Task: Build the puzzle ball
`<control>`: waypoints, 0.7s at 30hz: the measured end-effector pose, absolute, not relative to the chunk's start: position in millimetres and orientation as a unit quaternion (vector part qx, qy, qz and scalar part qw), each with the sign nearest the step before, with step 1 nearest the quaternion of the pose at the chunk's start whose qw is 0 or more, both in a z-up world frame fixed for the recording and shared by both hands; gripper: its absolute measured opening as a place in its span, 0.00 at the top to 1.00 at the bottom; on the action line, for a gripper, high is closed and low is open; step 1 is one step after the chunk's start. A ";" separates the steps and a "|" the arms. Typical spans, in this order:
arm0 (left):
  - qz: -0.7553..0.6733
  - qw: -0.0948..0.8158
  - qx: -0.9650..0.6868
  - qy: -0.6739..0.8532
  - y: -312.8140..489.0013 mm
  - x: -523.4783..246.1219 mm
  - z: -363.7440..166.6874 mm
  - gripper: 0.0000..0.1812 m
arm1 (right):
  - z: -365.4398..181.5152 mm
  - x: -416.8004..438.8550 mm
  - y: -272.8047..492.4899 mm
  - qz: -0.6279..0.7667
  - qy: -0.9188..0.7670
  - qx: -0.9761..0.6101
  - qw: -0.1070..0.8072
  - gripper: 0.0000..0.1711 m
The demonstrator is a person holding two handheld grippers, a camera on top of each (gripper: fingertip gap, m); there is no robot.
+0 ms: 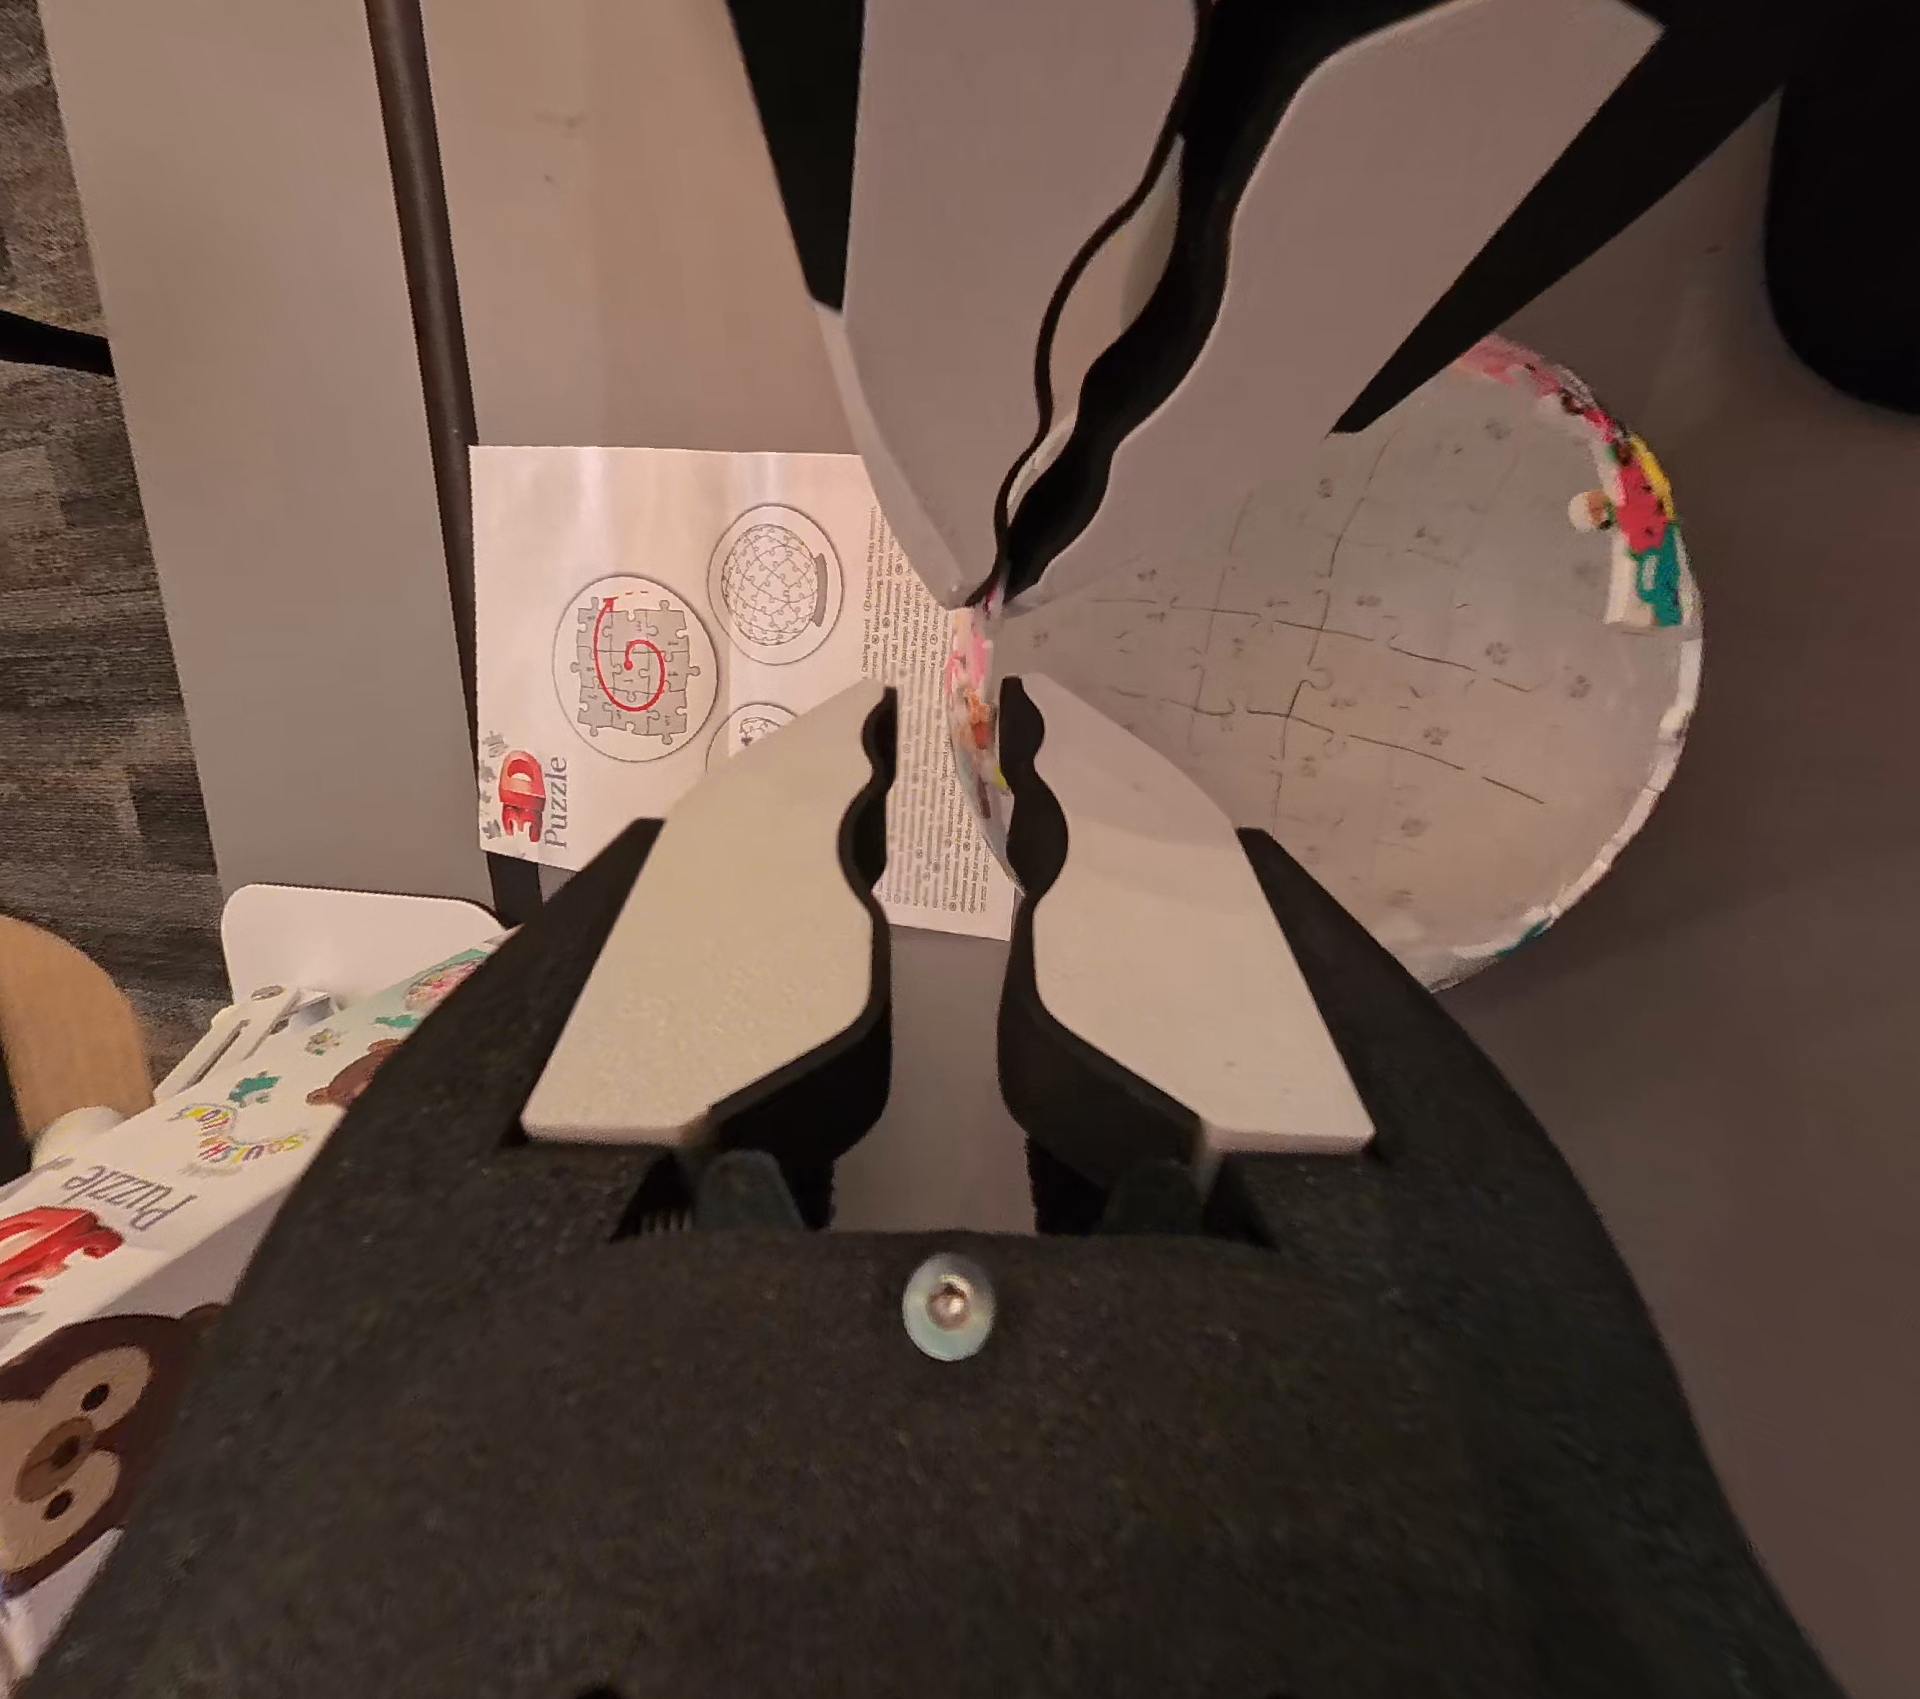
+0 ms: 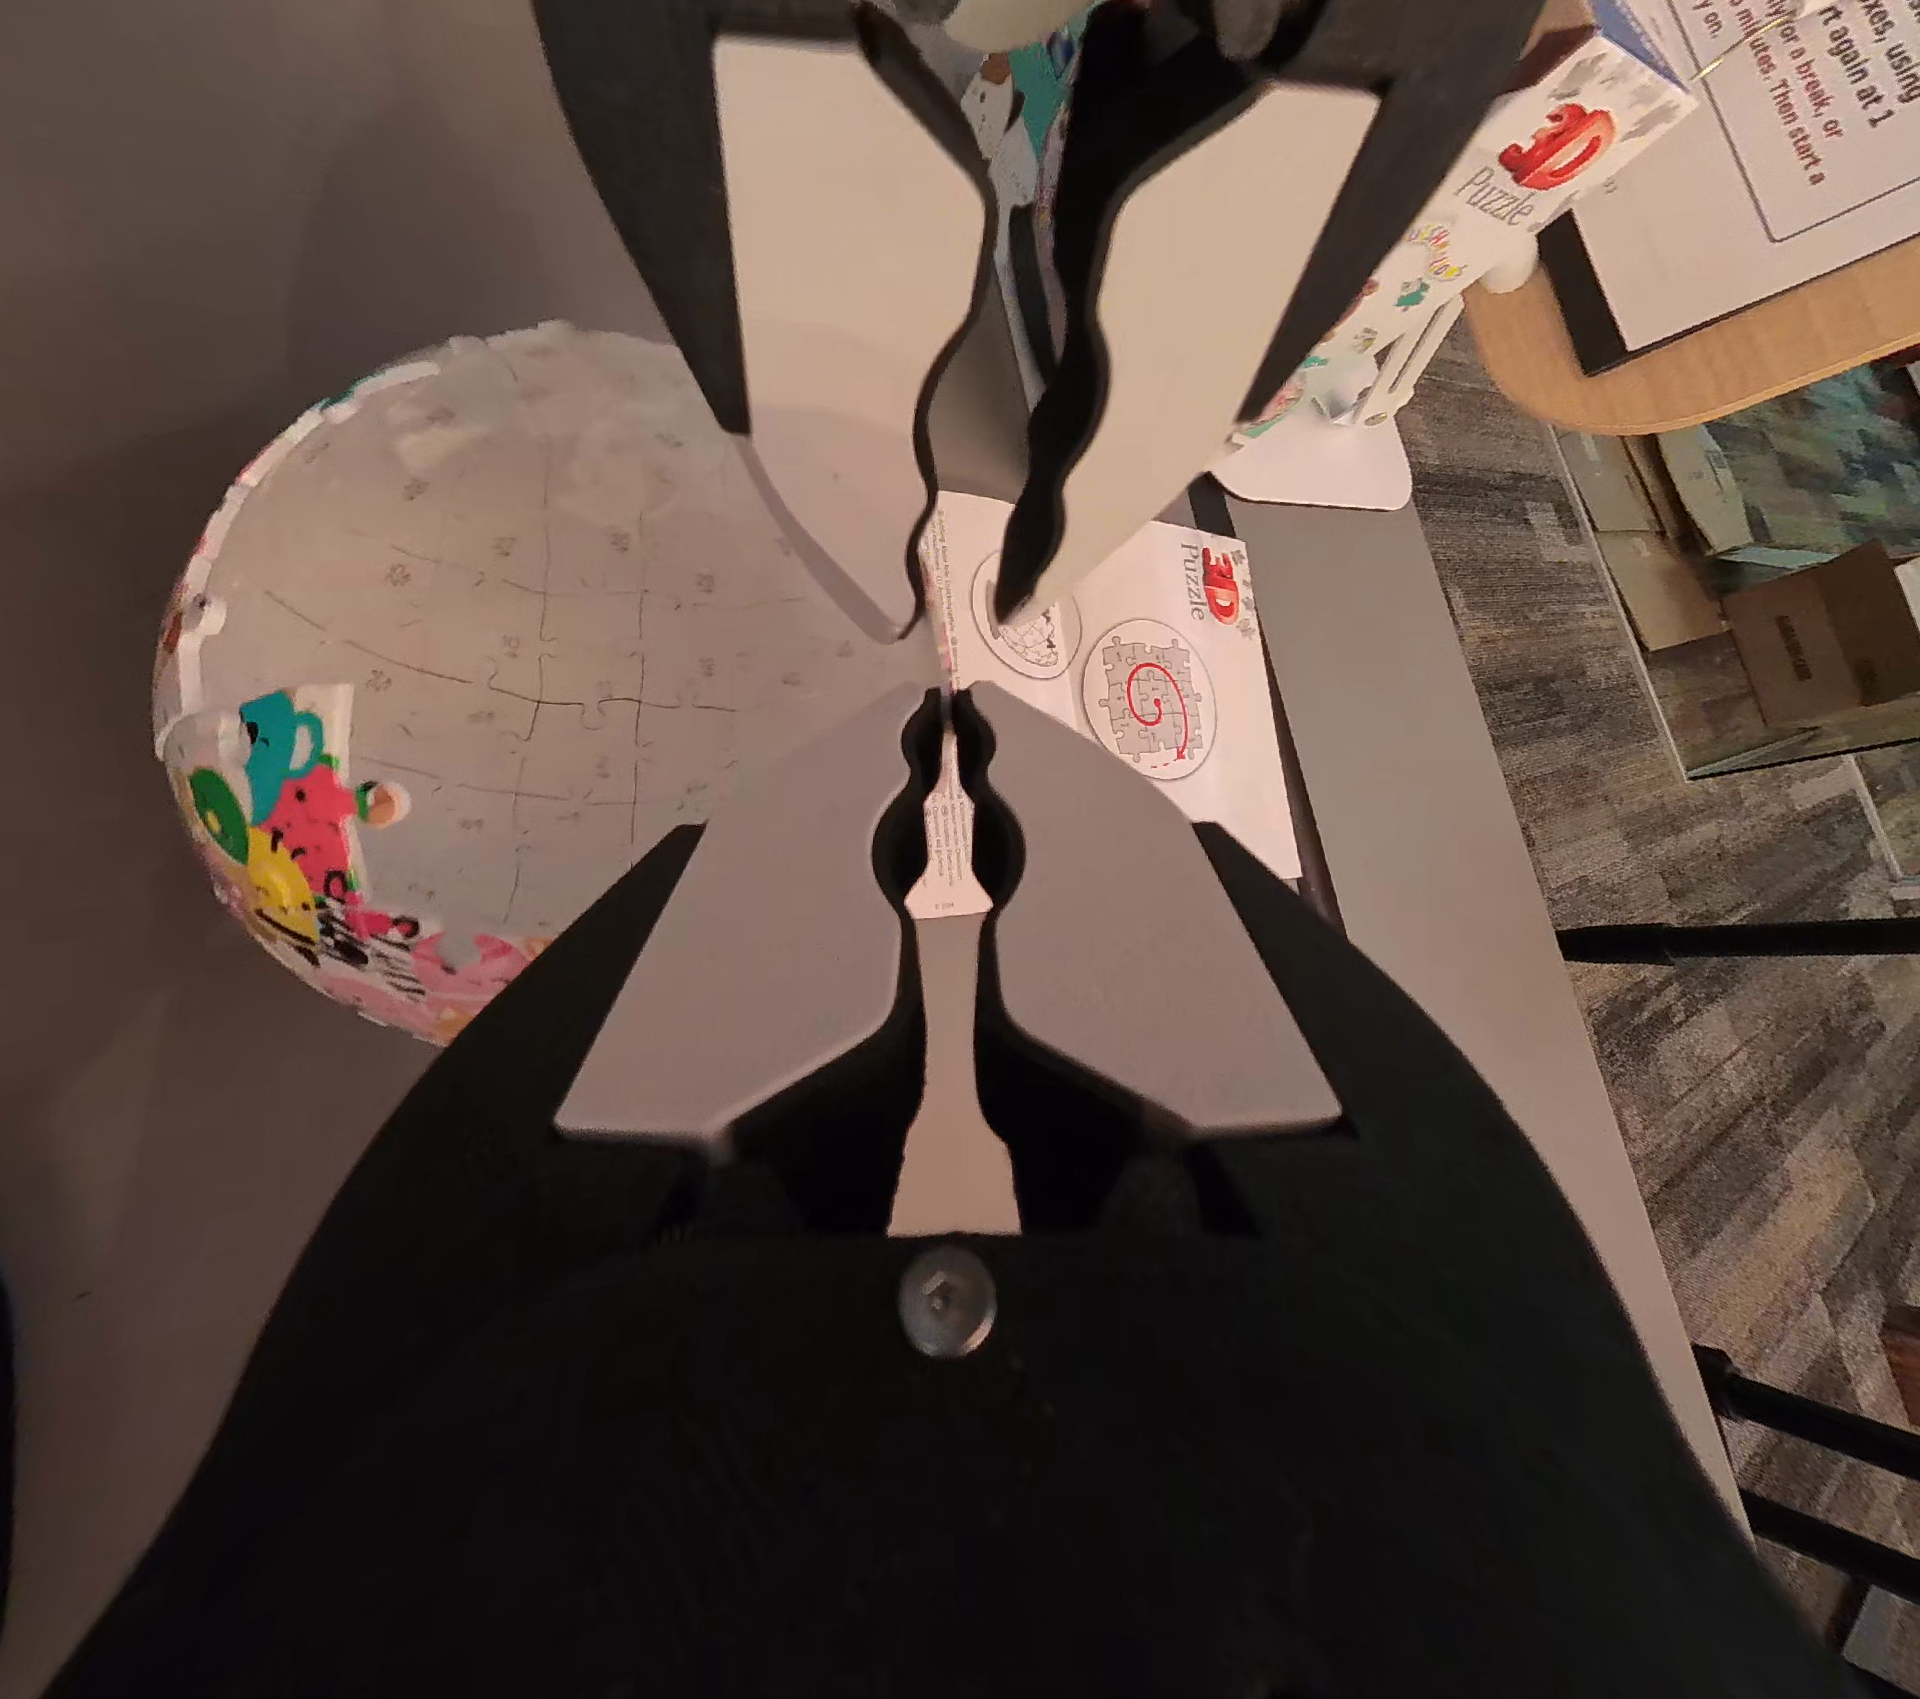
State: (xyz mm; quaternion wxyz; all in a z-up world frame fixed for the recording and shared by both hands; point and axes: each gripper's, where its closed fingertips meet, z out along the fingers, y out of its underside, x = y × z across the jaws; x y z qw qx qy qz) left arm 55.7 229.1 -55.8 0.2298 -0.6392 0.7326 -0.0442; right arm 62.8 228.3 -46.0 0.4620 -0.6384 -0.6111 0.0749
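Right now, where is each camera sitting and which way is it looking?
Left wrist view: sits on the left gripper, looking along its fingers down at the grey table; half-built puzzle ball on its right, leaflet ahead, right gripper pointing back at it.
Right wrist view: sits on the right gripper, facing the opposite way; ball on its left, leaflet ahead, left gripper pointing back.
Shared: both grippers tip to tip at the ball's rim, leaflet, puzzle box, table.
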 end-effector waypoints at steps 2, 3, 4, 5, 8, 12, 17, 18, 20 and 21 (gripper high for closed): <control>-0.051 0.231 -0.639 0.731 229.6 56.7 -55.8 0.91 | -46.0 62.9 228.6 0.072 -0.611 -0.637 0.464 0.98; -0.053 0.231 -0.640 0.731 229.3 56.7 -56.1 0.91 | -45.9 63.0 228.8 0.072 -0.610 -0.637 0.465 0.98; -0.057 0.228 -0.640 0.732 228.4 56.7 -56.5 0.92 | -45.9 62.8 229.1 0.071 -0.609 -0.637 0.467 0.98; -0.060 0.225 -0.638 0.734 226.8 56.7 -57.1 0.95 | -45.9 62.9 229.1 0.071 -0.609 -0.637 0.467 0.98; -0.056 0.225 -0.633 0.739 225.6 56.6 -57.6 0.96 | -45.8 62.9 229.4 0.069 -0.609 -0.638 0.467 0.98; -0.037 0.225 -0.626 0.746 226.3 56.3 -57.6 0.97 | -45.6 62.6 229.5 0.066 -0.609 -0.635 0.471 0.98; -0.025 0.229 -0.621 0.749 227.8 56.8 -58.1 0.97 | -45.7 63.2 230.9 0.065 -0.606 -0.630 0.482 0.98; -0.024 0.230 -0.620 0.750 228.0 56.8 -58.2 0.97 | -45.7 63.4 231.2 0.066 -0.605 -0.628 0.485 0.98; -0.025 0.231 -0.619 0.750 228.2 56.8 -58.1 0.97 | -45.1 63.4 232.0 0.072 -0.601 -0.625 0.492 0.97; -0.027 0.230 -0.620 0.750 228.2 56.8 -58.2 0.97 | -44.3 63.7 233.1 0.074 -0.597 -0.625 0.497 0.96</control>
